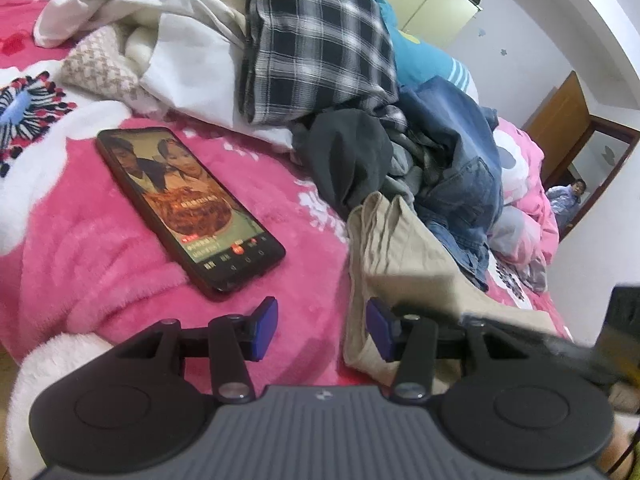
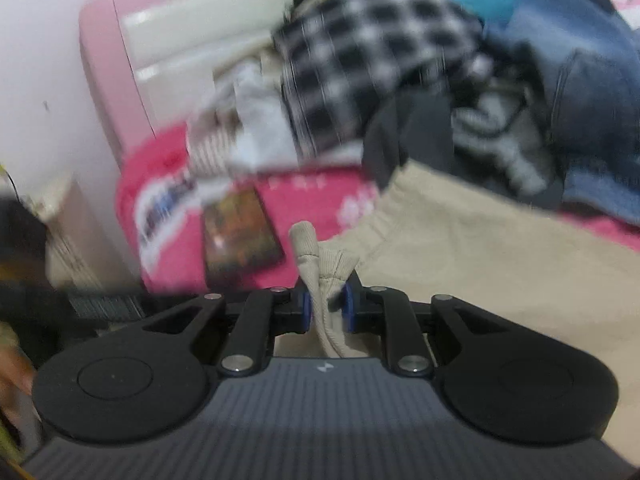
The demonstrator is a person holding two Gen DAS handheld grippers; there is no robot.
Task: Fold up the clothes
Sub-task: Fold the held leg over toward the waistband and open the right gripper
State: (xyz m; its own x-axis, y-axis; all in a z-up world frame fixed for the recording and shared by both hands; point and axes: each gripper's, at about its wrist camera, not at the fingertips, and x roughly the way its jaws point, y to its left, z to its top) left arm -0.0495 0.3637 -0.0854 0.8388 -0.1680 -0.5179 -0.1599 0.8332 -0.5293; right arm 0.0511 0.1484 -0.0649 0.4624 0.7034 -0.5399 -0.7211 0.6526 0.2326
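A beige garment [image 1: 404,256] lies on the pink blanket in front of a pile of clothes. My left gripper [image 1: 322,330] hovers low over the blanket with its jaws open and nothing between them; its right finger [image 1: 378,328] stands over the beige cloth's edge. In the blurred right wrist view, my right gripper [image 2: 327,307] is shut on a bunched corner of the beige garment [image 2: 480,248], which sticks up between the blue pads. The rest of that garment spreads to the right.
A phone [image 1: 188,204] with a lit screen lies on the pink blanket [image 1: 100,248], left of the beige cloth. Behind are a plaid shirt [image 1: 316,48], white clothes [image 1: 188,52], a dark grey piece [image 1: 352,160] and jeans [image 1: 460,168]. A person [image 1: 568,196] sits far right by a doorway.
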